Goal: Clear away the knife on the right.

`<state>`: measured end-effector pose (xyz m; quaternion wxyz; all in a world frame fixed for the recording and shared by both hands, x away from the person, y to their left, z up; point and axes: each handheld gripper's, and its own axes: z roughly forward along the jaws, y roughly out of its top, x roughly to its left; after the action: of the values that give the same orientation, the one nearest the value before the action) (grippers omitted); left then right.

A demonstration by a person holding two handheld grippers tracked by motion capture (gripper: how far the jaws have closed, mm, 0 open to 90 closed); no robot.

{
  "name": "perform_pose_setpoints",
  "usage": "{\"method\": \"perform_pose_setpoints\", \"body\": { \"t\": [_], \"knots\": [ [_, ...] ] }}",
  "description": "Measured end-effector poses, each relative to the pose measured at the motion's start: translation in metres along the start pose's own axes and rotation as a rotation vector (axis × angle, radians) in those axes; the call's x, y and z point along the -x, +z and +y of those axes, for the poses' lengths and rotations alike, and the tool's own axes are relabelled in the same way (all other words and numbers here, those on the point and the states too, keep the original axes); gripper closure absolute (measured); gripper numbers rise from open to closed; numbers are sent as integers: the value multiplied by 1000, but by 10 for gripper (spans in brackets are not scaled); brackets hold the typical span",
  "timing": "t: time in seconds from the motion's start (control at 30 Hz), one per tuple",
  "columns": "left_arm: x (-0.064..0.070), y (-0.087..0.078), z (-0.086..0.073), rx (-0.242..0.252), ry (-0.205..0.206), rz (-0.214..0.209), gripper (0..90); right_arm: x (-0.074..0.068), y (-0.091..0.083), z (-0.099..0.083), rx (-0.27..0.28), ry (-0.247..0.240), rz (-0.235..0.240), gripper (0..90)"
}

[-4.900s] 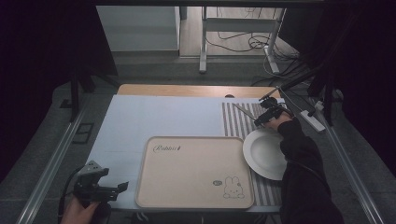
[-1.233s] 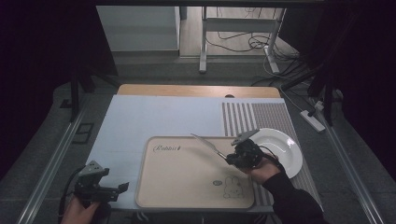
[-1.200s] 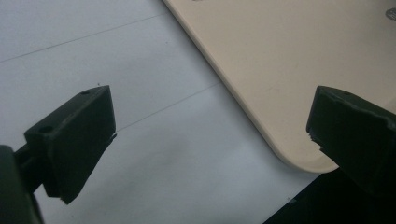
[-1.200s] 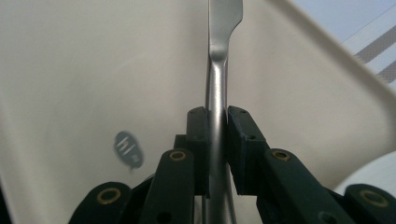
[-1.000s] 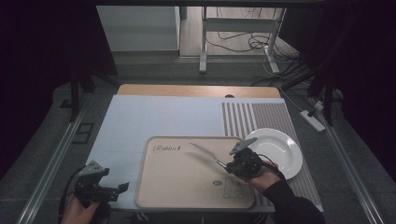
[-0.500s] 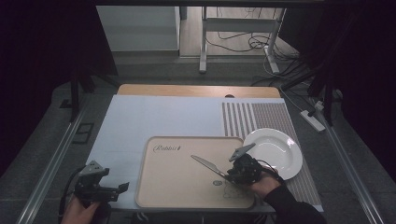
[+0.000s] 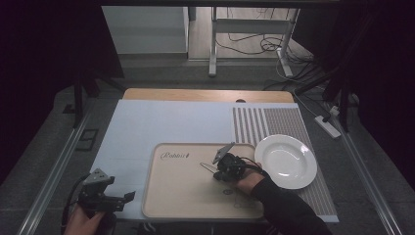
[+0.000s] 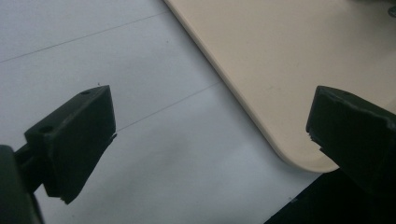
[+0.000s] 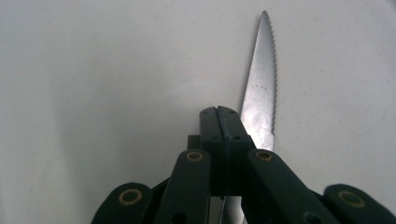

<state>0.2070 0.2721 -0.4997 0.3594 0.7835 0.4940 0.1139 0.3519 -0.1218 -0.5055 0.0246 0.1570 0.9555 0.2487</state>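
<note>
My left gripper (image 7: 128,196) sits nearest me at the table's front edge, jaws spread wide over the white mat (image 8: 140,116), just beside the tray's (image 8: 280,70) rounded corner. Farther in, my right gripper (image 7: 219,170) has its jaws pressed together on a knife (image 9: 259,88), whose serrated blade points ahead, low over the tray. Beyond to the right, the plate (image 7: 285,161) rests on the striped mat (image 7: 266,122).
</note>
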Motion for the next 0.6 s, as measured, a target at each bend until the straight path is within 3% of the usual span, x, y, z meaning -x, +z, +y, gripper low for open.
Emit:
{"method": "perform_pose_setpoints", "body": {
  "t": [0.1,0.6],
  "knots": [
    [0,0,0,-1,0,1,25,5,-4,-5,-7,17,-32,900],
    [1,0,0,-2,-2,2,25,27,-34,-52,10,172,-91,900]
  ]
}}
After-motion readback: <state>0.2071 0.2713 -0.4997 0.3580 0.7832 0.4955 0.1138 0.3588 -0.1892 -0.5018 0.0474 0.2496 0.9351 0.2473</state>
